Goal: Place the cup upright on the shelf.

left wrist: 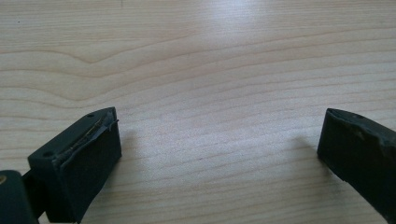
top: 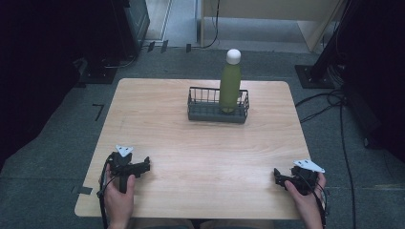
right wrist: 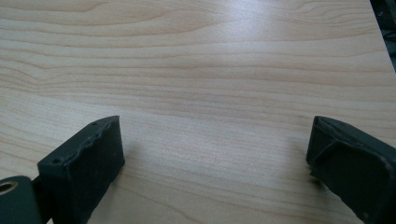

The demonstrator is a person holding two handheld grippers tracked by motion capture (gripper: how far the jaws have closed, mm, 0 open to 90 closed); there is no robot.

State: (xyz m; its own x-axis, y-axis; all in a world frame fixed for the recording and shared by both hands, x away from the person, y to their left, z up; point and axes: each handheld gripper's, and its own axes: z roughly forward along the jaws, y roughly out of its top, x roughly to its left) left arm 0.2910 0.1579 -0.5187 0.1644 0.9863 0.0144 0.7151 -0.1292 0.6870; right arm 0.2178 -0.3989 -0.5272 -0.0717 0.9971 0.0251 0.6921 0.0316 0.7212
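At lower left of the high view, left gripper (top: pixel 143 165): held by a hand (top: pixel 118 195) at the table's near edge; its jaws are too small to read there. The left gripper view shows them spread wide over bare wood, nothing between, both cut off by the frame's bottom.
Top centre, wire basket (top: pixel 197 109): dark, on the table (top: pixel 157 124) near its far edge.
Top centre, green bottle (top: pixel 230 88): white-capped, upright in the basket's right part; its base is hidden behind the wires.
Lower right, right gripper (top: pixel 278 175): held by a hand (top: pixel 305 200) partly cut off; jaws spread in the right gripper view, empty. Well apart from the bottle.
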